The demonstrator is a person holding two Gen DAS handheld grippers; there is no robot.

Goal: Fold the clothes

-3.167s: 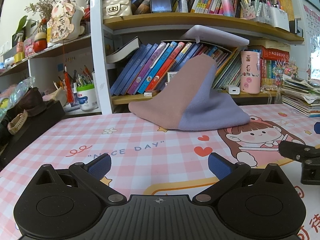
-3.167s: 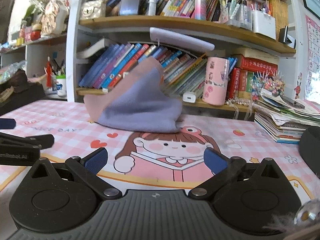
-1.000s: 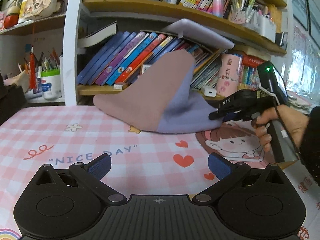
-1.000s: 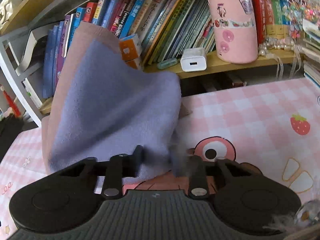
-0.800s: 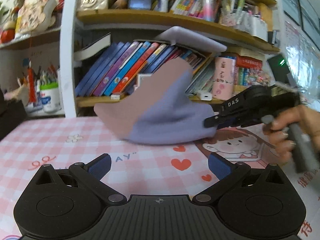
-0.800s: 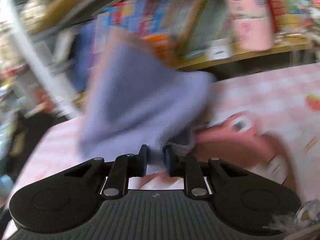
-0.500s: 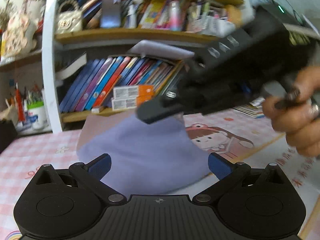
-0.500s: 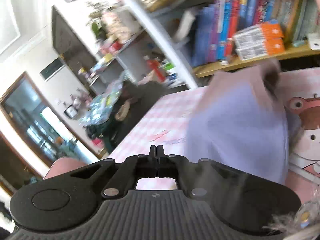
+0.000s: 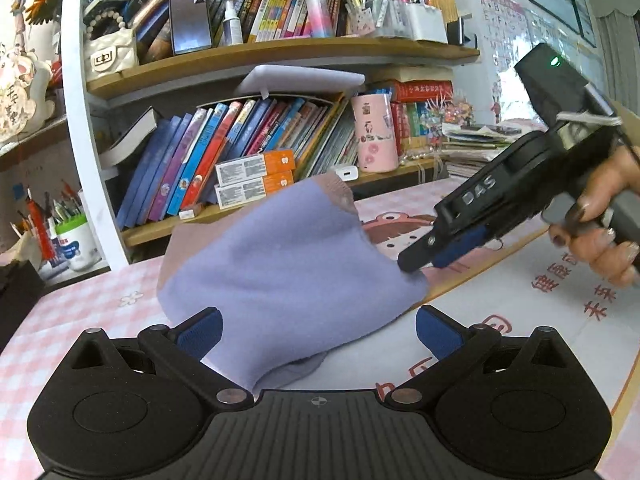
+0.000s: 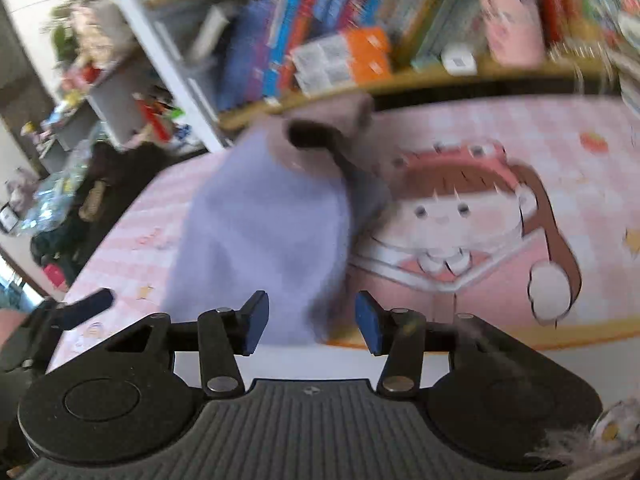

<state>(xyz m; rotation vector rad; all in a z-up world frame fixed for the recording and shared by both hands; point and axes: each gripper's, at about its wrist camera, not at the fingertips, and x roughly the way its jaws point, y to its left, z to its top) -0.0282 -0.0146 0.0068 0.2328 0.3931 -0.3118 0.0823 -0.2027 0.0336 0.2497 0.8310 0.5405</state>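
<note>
A lilac and dusty-pink knitted garment point(image 9: 288, 268) lies bunched on the pink cartoon table mat point(image 9: 500, 320), close in front of me. My left gripper point(image 9: 318, 330) is open, its blue pads on either side of the garment's near edge. My right gripper point(image 9: 424, 260) shows at the garment's right corner, held by a hand. In the blurred right wrist view the right gripper point(image 10: 308, 322) is open with the garment point(image 10: 264, 232) between and just beyond its pads, not pinched.
A bookshelf point(image 9: 256, 148) full of books runs along the back of the table. A pink cup point(image 9: 374, 132) and a white charger point(image 9: 346, 172) stand on its lower shelf. A pen cup point(image 9: 74, 236) and a dark box point(image 9: 16, 296) stand at the left.
The right gripper pulled the garment off the shelf toward the near side of the table, then opened and let it go. The left gripper has come up to its near edge.
</note>
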